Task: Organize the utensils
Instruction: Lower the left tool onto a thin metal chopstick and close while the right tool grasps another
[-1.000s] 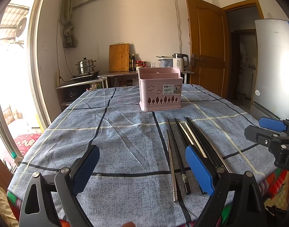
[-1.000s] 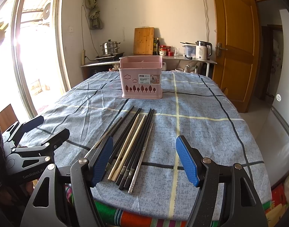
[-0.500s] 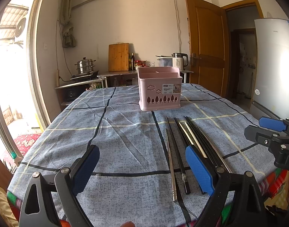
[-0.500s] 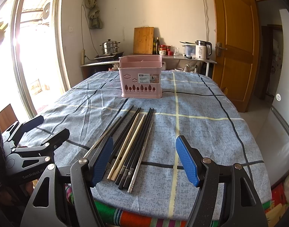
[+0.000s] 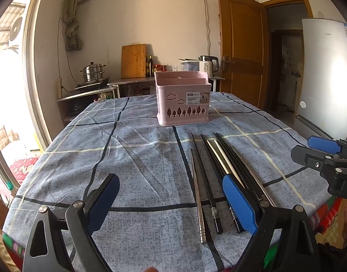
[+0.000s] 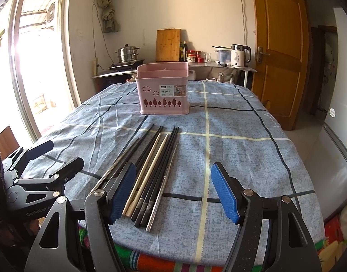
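The chopsticks (image 6: 150, 170) lay exactly where they had lain a second before: a loose bundle of black, pale wooden and steel sticks flat on the cloth-covered surface (image 6: 241, 154), their butt ends toward you and their tips pointing at the pink utensil basket (image 6: 163, 90). Nothing had shifted across that second. In the right wrist view the bundle sat ahead of the right gripper (image 6: 173, 192), crowded toward its left finger, with the outermost steel stick and some black ones passing behind that finger. In the left wrist view the same bundle ran past the right finger of the left gripper (image 5: 171, 200), with one steel chopstick (image 5: 197, 195) and a black one lying apart from the rest, between the fingers.

You held both sets of fingers spread wide and empty, as they had been, and neither had touched a stick. The basket stood upright beyond the fingertips, well apart from the chopstick tips, and no utensil showed above its rim.

So, as I judge it, the task had not really started: you were poised, with no pick begun. The tight packing of the sticks looked likely to make a single clean grasp awkward; the separated steel one seemed the easier first target.
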A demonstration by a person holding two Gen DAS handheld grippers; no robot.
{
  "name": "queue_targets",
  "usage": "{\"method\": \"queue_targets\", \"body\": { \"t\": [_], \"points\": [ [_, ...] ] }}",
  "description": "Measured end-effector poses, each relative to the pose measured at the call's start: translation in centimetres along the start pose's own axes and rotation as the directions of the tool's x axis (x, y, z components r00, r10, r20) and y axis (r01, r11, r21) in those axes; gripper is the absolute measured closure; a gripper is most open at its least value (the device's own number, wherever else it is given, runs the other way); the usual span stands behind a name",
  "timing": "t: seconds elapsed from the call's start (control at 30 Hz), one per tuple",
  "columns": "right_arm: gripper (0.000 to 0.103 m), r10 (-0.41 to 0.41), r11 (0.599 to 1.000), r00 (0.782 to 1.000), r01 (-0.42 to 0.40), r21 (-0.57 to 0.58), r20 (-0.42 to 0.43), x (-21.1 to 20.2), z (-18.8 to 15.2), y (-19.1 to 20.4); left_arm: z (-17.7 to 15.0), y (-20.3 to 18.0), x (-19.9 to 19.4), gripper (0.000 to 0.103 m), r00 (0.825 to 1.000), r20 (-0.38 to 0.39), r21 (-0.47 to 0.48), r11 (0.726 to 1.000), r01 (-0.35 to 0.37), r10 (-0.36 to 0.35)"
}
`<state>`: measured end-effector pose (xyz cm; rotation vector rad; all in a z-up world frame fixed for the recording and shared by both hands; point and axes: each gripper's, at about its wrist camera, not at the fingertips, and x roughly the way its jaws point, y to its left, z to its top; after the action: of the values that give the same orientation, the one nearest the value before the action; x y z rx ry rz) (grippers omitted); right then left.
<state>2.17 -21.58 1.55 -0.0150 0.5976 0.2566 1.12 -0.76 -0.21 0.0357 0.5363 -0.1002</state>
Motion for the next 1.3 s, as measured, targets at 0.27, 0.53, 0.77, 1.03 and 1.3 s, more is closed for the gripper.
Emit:
{"method": "queue_targets", "body": {
  "t": [0.27,0.53,0.77,1.03,1.3],
  "points": [
    [0.034,-0.011,1.000,0.998,0.012,0.021,-0.062,2.8,1.3,-1.0,1.1,0.4,4.6,0.017,0.992,-0.124,0.011,0.999,0.031,-0.030],
    [0.048,0.010,1.000,0.987,-0.005,0.030,-0.162,7.4,2.4,-1.3,2.6,1.3,9.7,0.029,0.965,-0.258,-0.024,0.999,0.040,-0.045],
    [0.071,0.029,0.998,0.969,-0.015,0.058,-0.245,10.9,2.3,-1.8,2.9,1.2,12.4,0.044,0.938,-0.331,-0.056,0.995,0.086,-0.100],
    [0.081,0.056,0.996,0.953,-0.034,0.077,-0.296,13.1,2.5,-2.0,3.3,0.8,13.5,0.052,0.928,-0.349,-0.059,0.991,0.120,-0.133],
    [0.086,0.062,0.997,0.946,-0.043,0.068,-0.319,14.2,2.9,-1.6,3.5,0.9,14.0,0.068,0.930,-0.354,-0.039,0.995,0.090,-0.098]
  ]
}}
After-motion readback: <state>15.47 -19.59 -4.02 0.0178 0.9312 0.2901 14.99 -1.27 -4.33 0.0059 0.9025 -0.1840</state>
